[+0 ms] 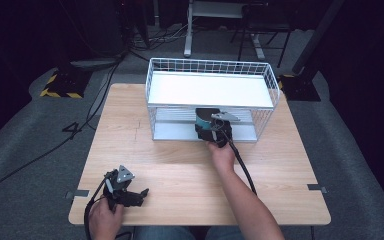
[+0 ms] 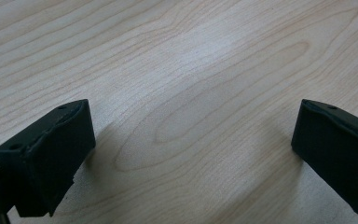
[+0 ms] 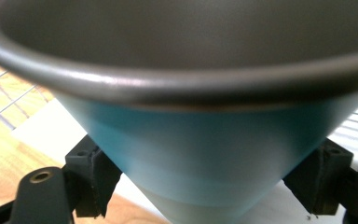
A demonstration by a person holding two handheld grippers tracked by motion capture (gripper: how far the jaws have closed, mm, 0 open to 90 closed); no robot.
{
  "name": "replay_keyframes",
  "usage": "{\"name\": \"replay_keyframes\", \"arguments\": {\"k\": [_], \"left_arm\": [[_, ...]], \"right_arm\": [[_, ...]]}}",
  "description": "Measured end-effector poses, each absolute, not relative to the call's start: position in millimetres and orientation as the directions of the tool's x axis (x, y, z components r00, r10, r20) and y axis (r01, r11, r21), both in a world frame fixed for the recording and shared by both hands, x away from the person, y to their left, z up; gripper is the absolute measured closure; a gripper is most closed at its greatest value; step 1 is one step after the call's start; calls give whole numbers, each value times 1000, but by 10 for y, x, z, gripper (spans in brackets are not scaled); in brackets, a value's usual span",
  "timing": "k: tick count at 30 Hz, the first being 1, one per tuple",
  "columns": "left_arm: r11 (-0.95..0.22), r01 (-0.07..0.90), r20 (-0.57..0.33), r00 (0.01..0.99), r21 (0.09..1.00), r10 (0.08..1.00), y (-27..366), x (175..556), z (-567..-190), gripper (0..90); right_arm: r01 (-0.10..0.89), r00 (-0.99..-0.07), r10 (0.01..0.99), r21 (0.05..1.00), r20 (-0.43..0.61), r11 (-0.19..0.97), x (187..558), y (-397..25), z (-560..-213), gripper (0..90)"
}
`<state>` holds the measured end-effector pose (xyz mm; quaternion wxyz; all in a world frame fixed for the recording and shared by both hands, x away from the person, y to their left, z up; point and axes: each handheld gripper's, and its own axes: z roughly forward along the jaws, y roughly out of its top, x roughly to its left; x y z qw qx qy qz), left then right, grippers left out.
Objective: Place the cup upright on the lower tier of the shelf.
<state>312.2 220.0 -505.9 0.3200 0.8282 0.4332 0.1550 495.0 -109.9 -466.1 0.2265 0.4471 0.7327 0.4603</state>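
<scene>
Cup-shaped vessel, teal outside and grey inside (image 3: 214, 154), is sitting between the right gripper's (image 1: 214, 129) jaws at the open front of the white wire shelf rack (image 1: 155, 90), level with the lower tier. Largest first: the wooden tabletop (image 1: 180, 165) is carrying the rack at its far side; the rack's white upper deck is lying bare, and the vessel is hanging just under its front edge. In the right gripper view the jaws are pressing the tapering wall from either side, rim toward the camera, so its axis is running roughly along the jaws and toward the lens. The right hand is plainly the nearer one; the left gripper (image 1: 125, 189) is resting well apart at the near left of the tabletop, jaws spread wide over bare wood, holding nothing. Hard to judge: whether the vessel's base is touching the lower shelf, since gripper and hand are covering it from above. The base is also cut off in the close view.
</scene>
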Motion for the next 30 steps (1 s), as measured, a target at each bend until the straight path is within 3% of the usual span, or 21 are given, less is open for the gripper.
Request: {"name": "replay_keyframes", "arguments": {"k": [24,30], "left_arm": [[-421,618,-20,577,664,816,2197,3124,-5059,0],[-420,618,-20,577,665,817,2197,3124,-5060,0]], "right_arm": [[464,-452,890,868,64,173,5187,-966,-4777,212],[471,-459,886,863,65,181,5204,-999,-4784,157]]}}
